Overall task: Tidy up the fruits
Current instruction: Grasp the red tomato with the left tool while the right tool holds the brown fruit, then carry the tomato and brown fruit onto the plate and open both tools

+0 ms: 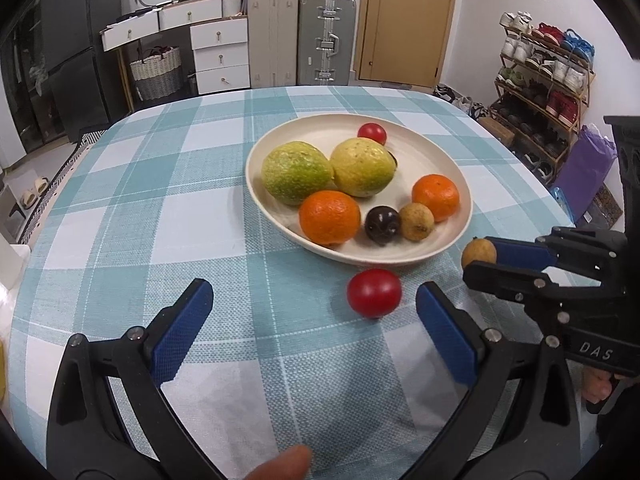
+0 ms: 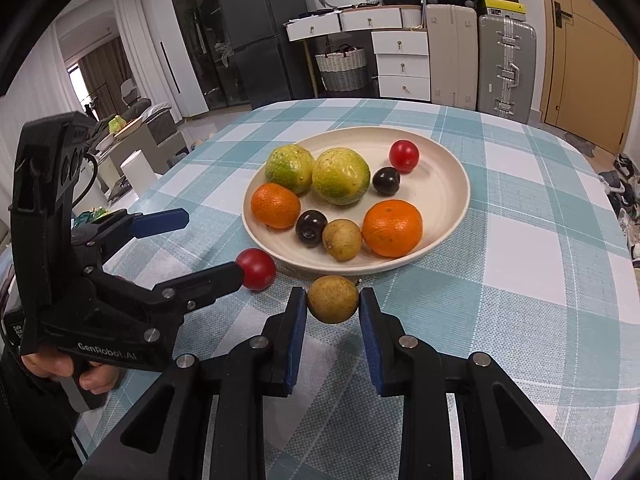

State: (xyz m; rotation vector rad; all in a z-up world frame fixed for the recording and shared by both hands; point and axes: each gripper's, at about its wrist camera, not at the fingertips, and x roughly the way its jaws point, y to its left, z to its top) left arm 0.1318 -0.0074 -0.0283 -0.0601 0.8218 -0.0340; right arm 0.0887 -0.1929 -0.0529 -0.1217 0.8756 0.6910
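Right gripper (image 2: 333, 309) clamped on a small tan fruit (image 2: 333, 299); left gripper (image 1: 314, 304) spread wide beside a loose red tomato (image 1: 374, 293).

The tan fruit sits pinched between the right blue pads (image 2: 297, 312), just short of the cream plate (image 2: 448, 200) ahead of the fingertips. The tomato lies on the checked tablecloth (image 1: 160, 208) just inside the left gripper's right finger, near its tip, untouched. Two green-yellow fruits, two oranges, two dark plums, another tan fruit and a second tomato rest on the plate.

The left gripper (image 1: 314, 320) hangs wide open over the checked tabletop (image 1: 160, 220); a red tomato (image 1: 374, 293) lies just ahead between its fingertips, with the fruit plate (image 1: 464, 196) beyond it.
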